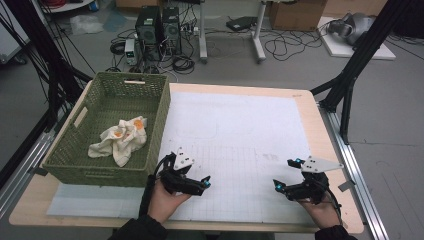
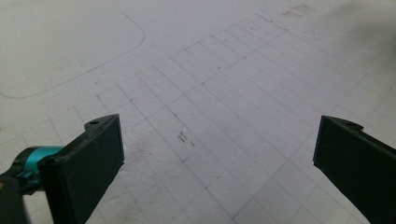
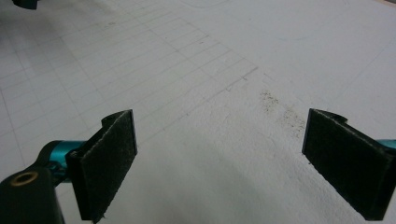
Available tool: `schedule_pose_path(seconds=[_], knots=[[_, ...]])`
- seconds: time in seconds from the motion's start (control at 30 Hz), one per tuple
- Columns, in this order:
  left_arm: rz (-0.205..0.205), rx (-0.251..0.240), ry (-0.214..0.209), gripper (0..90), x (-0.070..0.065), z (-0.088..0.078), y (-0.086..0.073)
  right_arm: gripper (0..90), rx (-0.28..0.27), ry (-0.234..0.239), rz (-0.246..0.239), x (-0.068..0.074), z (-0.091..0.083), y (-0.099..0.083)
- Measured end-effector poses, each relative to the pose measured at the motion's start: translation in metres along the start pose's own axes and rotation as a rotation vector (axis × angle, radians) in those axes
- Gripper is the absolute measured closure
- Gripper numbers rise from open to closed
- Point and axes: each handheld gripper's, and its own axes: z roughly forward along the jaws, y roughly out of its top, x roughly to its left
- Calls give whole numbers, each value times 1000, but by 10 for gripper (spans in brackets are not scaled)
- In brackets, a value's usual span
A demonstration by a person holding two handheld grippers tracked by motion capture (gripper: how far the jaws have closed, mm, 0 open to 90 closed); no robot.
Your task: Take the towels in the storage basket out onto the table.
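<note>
At the left of the table stands a green woven basket (image 1: 150,125), rectangular, with stiff latticed walls and a slot handle in its near and far ends; it looks rigid enough to keep its shape if nudged. Inside it, on the near half of the floor, lies a crumpled cream cloth (image 1: 120,140) with orange patches, bunched into soft folds and leaning toward the right wall. The cloth will probably handle as something light, limp and unbreakable: it should drape and trail when lifted, so a pinch on a raised ridge of the bundle near its top looks the surest hold, rather than a flat edge pressed to the basket floor. Just right of the basket's near corner, the left gripper (image 1: 202,182) hovers over the white gridded mat (image 1: 240,130), its flat black jaws spread wide with nothing between them, as the left gripper view confirms. The mat is matte paper-like sheet, ruled in faint squares with a curved outline drawn farther back and a few smudges. Farther right, well apart from the cloth, the right gripper (image 1: 285,175) sits low over the mat, jaws likewise wide and empty; their pads look rough and felt-like, which should bite well on fabric.
</note>
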Motion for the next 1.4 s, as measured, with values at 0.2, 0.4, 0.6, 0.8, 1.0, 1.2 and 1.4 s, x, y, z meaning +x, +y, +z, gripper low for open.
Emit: schedule_pose_path(seconds=[0.2, 0.4, 0.6, 0.8, 1.0, 1.2, 1.4], knots=[[-18, 3, -5, 23, -1, 0, 0, 92, 8, 6, 3, -1, 2, -1], [-16, 6, -17, 22, -2, 0, 0, 91, 7, 2, 3, -1, 0, -1], [-21, 7, -32, 23, -2, 0, 1, 91, 6, 3, 4, 0, 0, -1], [-33, 2, -43, 23, -3, 0, 1, 91, 7, 5, 4, 1, 0, -1], [-39, 3, -46, 23, -3, 1, 1, 91, 7, 6, 1, 0, 1, -1], [-50, -3, -60, 23, -4, 2, 3, 92, 7, 5, -1, 1, 1, -1], [-57, -5, -70, 23, -6, 5, 4, 92, 9, 5, 2, 1, -1, -2]])
